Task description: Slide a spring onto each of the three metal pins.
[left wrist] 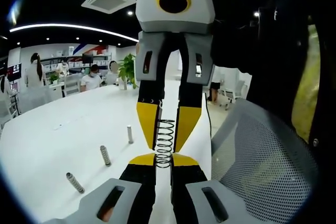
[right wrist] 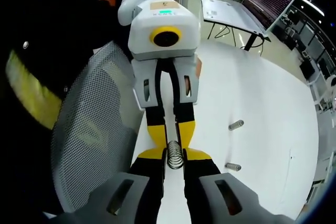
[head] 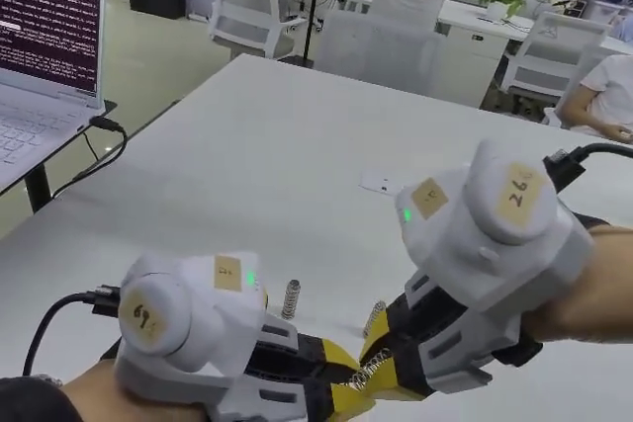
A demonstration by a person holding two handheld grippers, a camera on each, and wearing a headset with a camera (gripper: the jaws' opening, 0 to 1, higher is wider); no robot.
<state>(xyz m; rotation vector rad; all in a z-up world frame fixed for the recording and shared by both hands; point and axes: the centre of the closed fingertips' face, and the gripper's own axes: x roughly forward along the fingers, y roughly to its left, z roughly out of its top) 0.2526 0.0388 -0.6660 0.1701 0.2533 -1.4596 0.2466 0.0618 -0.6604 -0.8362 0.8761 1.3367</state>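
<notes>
Left gripper view: left gripper [left wrist: 164,160] jaws pinched on the near end of the spring [left wrist: 165,136], dead centre; right gripper [left wrist: 167,148] points in from 12 o'clock, its jaws clamped on that same spring. Out at 8 to 9 o'clock, three pins [left wrist: 105,156] sit on the white table [left wrist: 52,140], well apart from the grippers

Bright, even overhead light (fisheye-warped edges)
</notes>
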